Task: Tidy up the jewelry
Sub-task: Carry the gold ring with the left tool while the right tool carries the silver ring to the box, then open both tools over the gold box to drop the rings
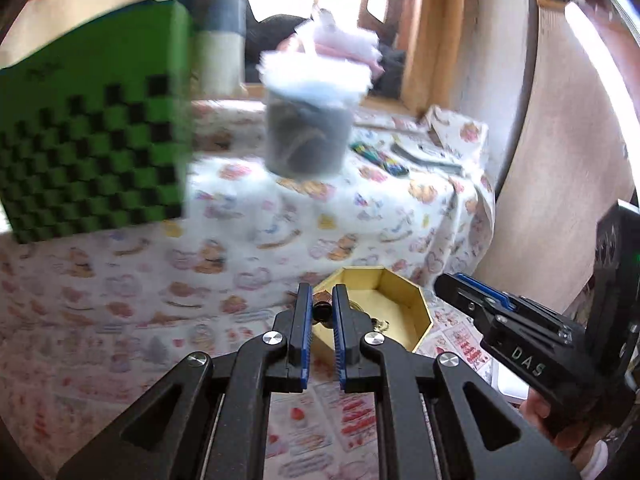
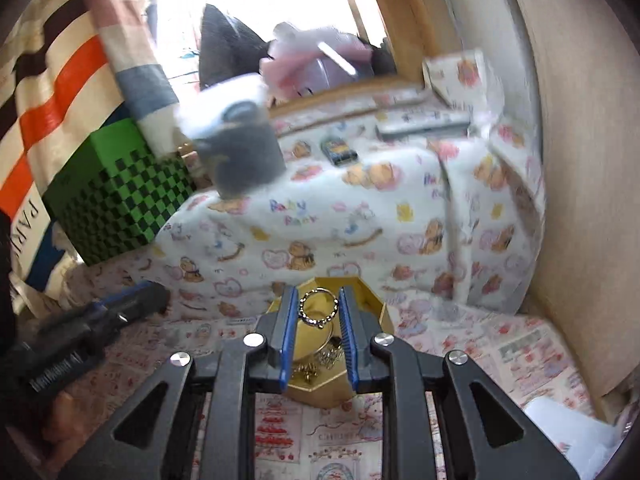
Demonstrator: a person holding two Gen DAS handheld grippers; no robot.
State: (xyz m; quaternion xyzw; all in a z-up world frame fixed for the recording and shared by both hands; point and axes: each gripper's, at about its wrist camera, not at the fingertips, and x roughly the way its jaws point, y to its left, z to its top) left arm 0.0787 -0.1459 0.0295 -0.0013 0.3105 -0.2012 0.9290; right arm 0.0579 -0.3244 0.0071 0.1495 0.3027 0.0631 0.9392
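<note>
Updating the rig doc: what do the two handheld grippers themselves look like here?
Both match: the left gripper and right gripper have matte black angular linkage arms with triangular cutouts, round silver pivot bolts, and two flat black fingers lined with ribbed blue pads. From the left wrist view, the right unit's black body carries white "DAS" lettering and a green light. No cables visible. A bare hand grips it.

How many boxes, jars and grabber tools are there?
Boxes: 2, the yellow octagonal cardboard box and the green-and-black checkered box.
Jars: 1, the blurry grey jar with a white lid.
Grabber tools: 2, the left gripper and the right gripper.
Total: 5.
</note>
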